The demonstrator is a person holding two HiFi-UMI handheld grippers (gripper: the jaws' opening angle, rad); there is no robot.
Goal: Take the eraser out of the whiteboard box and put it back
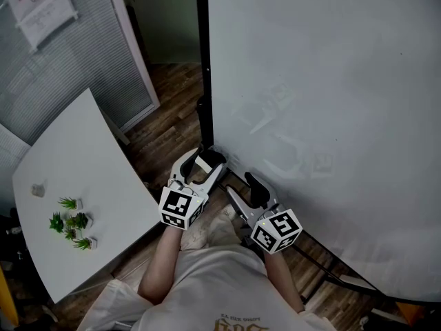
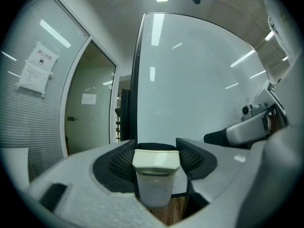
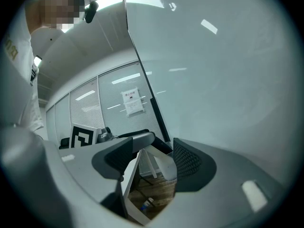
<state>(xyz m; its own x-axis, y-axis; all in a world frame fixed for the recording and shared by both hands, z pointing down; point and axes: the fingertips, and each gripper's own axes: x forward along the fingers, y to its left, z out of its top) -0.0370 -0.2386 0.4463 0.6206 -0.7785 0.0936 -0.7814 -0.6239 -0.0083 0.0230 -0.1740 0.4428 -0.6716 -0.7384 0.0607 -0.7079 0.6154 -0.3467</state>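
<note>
Writing: a paper notice (image 1: 43,7) hangs on the blinded glass wall at the upper left of the head view. In the left gripper view it shows a red heading and lines of small print, too small to read. Yellow print on the person's shirt (image 1: 241,321) at the bottom edge is cut off and unreadable. Each marker cube carries black-and-white square codes, left cube (image 1: 180,207) and right cube (image 1: 275,230), with no letters. Left hand-held gripper (image 2: 156,146): jaws partly spread and pinching the eraser (image 2: 156,177), a cream-white block that sits upright between the two black ribbed pads, touching both, low centre of that view. So the eraser is held in the air in front of the whiteboard (image 1: 324,116), not lying on anything. Right hand-held gripper (image 3: 158,148): jaws spread with nothing between them; through the gap only wood floor (image 3: 149,191) and a white leg show. In the head view both grippers sit side by side at lower centre, close to the whiteboard's bottom left corner, pointing at it. A white surface (image 1: 76,171) at the left carries a cluster of small green plants (image 1: 72,224).
</note>
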